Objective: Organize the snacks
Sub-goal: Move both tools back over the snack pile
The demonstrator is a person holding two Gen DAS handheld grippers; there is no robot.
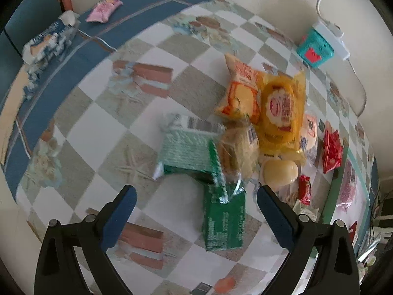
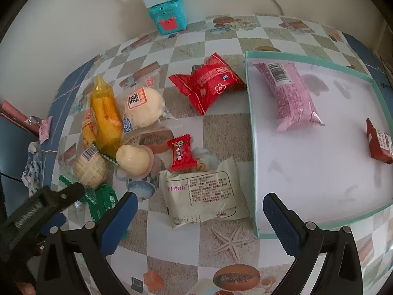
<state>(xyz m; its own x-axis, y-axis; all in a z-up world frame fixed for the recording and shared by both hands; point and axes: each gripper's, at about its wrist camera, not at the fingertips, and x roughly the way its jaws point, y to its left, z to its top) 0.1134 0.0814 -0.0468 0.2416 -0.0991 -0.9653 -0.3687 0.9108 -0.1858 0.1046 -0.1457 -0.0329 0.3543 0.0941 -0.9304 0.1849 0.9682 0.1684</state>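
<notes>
the left gripper (image 1: 196, 204) hangs released, jaws spread wide over the dark green packet (image 1: 224, 223), which lies at the near edge of the snack heap, left of the teal-rimmed tray (image 2: 250, 132). best to drop straight down and pinch across its narrow sides, clear of the round cake (image 1: 237, 151) overlapping its far end; the right gripper (image 2: 200, 211) waits spread above the cream packet (image 2: 203, 196) just beside the tray
</notes>
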